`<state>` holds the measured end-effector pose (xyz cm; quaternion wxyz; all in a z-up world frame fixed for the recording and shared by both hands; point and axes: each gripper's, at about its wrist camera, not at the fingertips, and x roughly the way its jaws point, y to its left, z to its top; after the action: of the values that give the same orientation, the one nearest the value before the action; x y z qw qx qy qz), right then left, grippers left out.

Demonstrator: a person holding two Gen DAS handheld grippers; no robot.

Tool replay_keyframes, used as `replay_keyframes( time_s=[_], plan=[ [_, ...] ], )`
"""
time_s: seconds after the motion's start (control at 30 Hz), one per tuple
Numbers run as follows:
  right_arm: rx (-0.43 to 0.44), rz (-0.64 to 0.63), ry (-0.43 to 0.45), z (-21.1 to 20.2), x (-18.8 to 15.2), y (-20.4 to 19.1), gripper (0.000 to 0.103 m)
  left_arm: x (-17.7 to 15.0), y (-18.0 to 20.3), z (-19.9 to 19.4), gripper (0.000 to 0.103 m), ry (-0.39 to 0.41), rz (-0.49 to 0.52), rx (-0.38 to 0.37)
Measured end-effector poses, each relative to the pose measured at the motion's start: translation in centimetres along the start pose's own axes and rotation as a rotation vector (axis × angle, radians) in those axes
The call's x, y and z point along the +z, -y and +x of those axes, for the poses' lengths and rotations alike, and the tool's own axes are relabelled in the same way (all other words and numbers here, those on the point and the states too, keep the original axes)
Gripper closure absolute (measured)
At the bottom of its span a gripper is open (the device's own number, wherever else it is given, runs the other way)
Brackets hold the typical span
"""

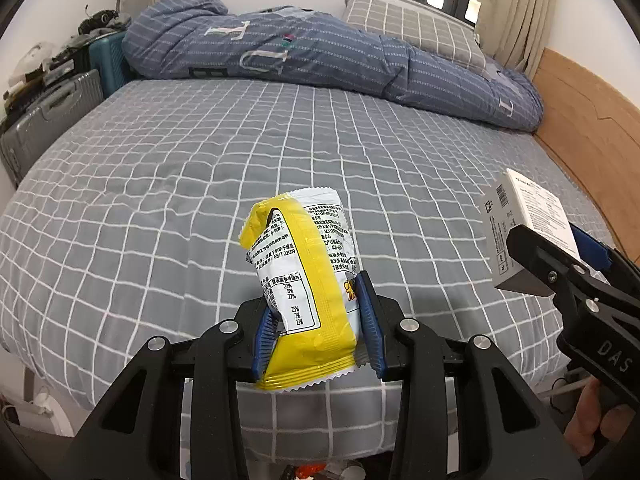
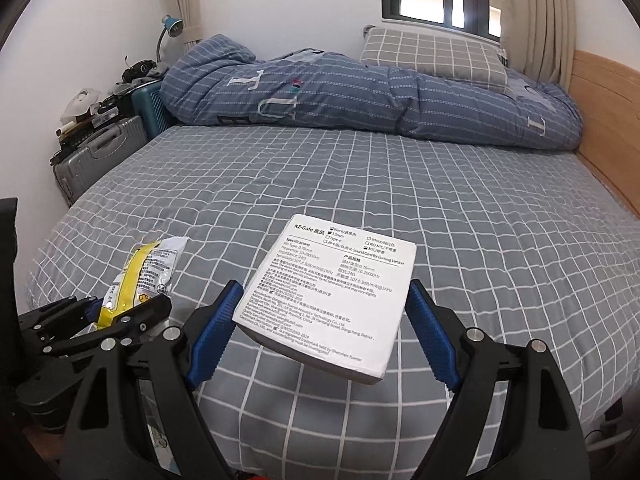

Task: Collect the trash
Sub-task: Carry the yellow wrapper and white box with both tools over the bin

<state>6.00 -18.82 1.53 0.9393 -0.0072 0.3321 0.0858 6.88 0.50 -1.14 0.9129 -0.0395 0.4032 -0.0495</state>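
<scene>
My left gripper [image 1: 318,322] is shut on a crumpled yellow and white snack wrapper [image 1: 302,280], which stands up between the blue pads above the near edge of the bed. The same wrapper [image 2: 136,276] and left gripper [image 2: 120,308] show at the lower left of the right wrist view. My right gripper [image 2: 322,330] is shut on a flat white printed box [image 2: 332,292], its pads pressing the box's two side edges. In the left wrist view that box [image 1: 524,224] hangs at the right edge, held by the right gripper [image 1: 560,252].
A bed with a grey checked sheet [image 1: 240,152] fills both views. A folded blue duvet [image 1: 320,56] and a pillow [image 2: 436,56] lie at its far side. Suitcases [image 1: 52,116] stand at the left, a wooden headboard [image 1: 592,132] at the right. A hand [image 1: 592,420] grips the right tool.
</scene>
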Motion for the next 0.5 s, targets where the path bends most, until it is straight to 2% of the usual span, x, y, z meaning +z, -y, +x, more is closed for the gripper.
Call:
replay_keyframes(
  time_s=[0.5],
  plan=[
    [-0.005,0.035,-0.022,-2.6,-3.3,0.9,0.024,-3.2,2.0,-1.4,0.066,-0.019,0.021,-0.014]
  ],
)
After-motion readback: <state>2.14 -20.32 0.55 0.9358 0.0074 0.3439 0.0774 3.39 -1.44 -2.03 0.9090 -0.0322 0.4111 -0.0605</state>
